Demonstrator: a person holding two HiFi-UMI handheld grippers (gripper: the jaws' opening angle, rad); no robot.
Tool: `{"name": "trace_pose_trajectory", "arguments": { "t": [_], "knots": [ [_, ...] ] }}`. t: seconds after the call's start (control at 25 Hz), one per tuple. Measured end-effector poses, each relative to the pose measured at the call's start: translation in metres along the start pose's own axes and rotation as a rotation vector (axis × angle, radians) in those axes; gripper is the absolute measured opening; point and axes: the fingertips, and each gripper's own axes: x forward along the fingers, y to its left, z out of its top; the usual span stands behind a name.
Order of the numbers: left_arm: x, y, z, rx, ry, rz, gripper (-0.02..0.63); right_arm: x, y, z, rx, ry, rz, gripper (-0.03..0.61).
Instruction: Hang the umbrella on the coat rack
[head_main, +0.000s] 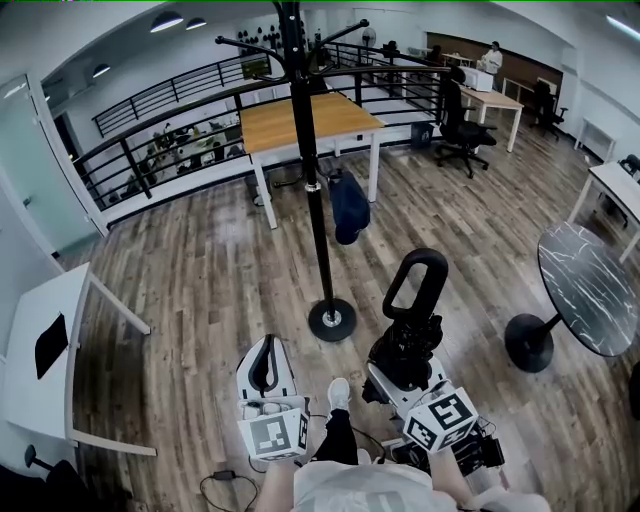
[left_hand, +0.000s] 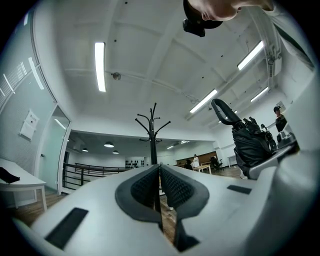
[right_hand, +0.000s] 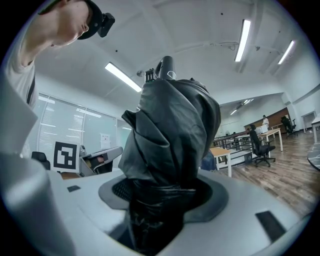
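The black coat rack (head_main: 312, 200) stands on the wood floor ahead of me, its round base (head_main: 332, 320) close to my feet; it also shows as a coat rack (left_hand: 152, 135) far off in the left gripper view. My right gripper (head_main: 402, 372) is shut on the folded black umbrella (head_main: 408, 338), whose loop handle (head_main: 416, 284) points toward the rack. In the right gripper view the bunched umbrella fabric (right_hand: 170, 145) fills the gap of the right gripper (right_hand: 162, 200). My left gripper (head_main: 268, 348) is shut with nothing in it; its pads (left_hand: 172, 189) meet.
A dark blue bag (head_main: 349, 205) hangs low on the rack's pole. Behind it stands a wooden table (head_main: 305, 118); a round dark marble table (head_main: 590, 290) is at the right, a white table (head_main: 40, 350) at the left, an office chair (head_main: 460, 125) and railing (head_main: 150, 150) farther back.
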Motion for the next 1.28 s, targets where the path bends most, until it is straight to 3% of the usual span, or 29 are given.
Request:
{"name": "trace_pose_trajectory", "arguments": {
  "t": [0.56,1.28],
  "knots": [
    [0.113,0.003,-0.026,-0.028,0.005,-0.039,0.031,0.074,-0.07,0.022,-0.015,-0.002,-0.04,0.276],
    [0.339,0.078,-0.052,-0.054,-0.042,-0.074,0.032,0.283,-0.156,0.087,-0.071,-0.046,-0.039,0.276]
  ]
}}
